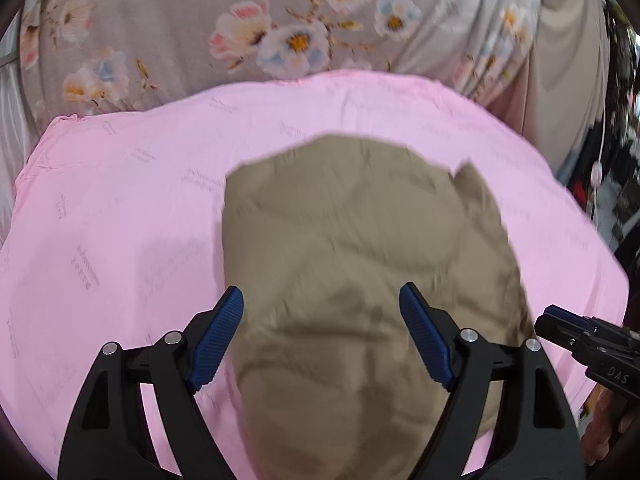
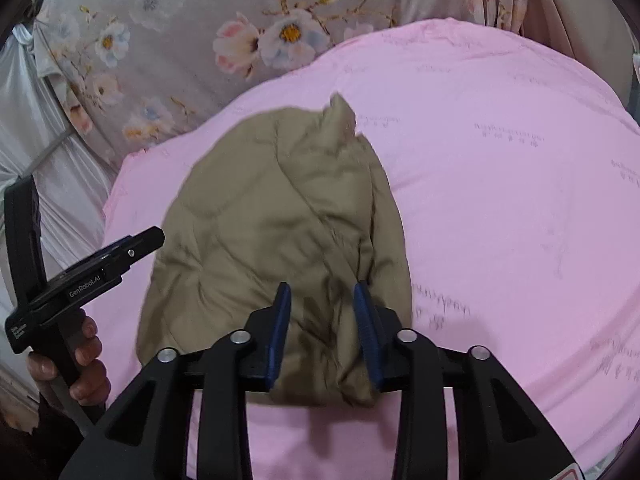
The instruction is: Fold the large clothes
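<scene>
The tan padded garment sits folded into a compact bundle at the centre of the pink sheet, with one small corner flap poking up at about one o'clock of the bundle in the right wrist view. The left gripper hangs over the bundle's near end, its blue pads spread wide with nothing pinched between them. The right gripper hovers at the bundle's six o'clock edge with its jaws partly apart; fabric shows behind the gap, but the pads do not look to be pressing on it. At about nine o'clock in the right view, a hand holds the left tool's handle. Beyond the pink sheet, at twelve o'clock, lies floral bedding.

The risks now, as I read it: puffy filling tends to spring back, so the top layer could creep open once nothing holds it. That raised flap could drag the fold loose if left untucked. And a low fingertip could snag the quilted cloth and pull the bundle askew.
</scene>
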Available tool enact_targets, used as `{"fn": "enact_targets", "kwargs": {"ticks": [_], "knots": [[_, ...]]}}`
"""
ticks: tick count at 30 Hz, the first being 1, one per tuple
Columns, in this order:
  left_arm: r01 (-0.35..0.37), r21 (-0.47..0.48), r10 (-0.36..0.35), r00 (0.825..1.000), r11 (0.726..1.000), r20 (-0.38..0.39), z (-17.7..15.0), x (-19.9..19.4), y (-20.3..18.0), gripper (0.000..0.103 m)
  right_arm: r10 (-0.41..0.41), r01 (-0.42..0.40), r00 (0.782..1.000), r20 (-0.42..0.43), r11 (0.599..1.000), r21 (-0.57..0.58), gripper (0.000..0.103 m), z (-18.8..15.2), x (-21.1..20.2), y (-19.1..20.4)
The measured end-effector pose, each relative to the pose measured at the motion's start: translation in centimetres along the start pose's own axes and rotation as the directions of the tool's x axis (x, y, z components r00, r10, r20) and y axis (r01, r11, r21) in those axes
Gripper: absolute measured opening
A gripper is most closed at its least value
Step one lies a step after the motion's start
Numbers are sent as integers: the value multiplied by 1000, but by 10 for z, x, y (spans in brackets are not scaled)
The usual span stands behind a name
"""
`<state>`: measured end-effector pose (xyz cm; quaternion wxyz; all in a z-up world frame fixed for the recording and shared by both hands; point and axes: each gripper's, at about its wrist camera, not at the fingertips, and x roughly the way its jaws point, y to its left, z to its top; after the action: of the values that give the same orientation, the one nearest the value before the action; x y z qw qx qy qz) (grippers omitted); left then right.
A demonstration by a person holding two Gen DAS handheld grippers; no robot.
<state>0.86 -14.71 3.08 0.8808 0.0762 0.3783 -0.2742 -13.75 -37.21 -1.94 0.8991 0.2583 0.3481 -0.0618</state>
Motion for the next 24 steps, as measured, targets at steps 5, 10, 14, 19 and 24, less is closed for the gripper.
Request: {"fn": "enact_targets", "kwargs": {"ticks": [5, 10, 14, 19, 24], "knots": [[-16, -68, 18, 999, 998, 33, 58, 19, 13, 83, -15, 13, 998, 67, 999, 29, 56, 67, 32, 1], [0, -129, -7, 998, 992, -58, 88, 72, 17, 83, 0, 2, 1000, -17, 988, 152, 59, 103, 103, -16], [-22, -169, 7, 996, 985, -93, 93, 101, 22, 82, 92, -89, 995, -32, 992, 92, 17, 105, 123, 2], [-44, -162, 30, 996, 986, -87, 95, 117, 18, 83, 147, -162, 980, 135, 981, 110, 9, 105, 101, -8], [-135, -112, 123, 986, 985, -110, 82, 145, 10, 83, 10, -12, 1000, 14, 993, 120, 10, 88, 145, -23]]}}
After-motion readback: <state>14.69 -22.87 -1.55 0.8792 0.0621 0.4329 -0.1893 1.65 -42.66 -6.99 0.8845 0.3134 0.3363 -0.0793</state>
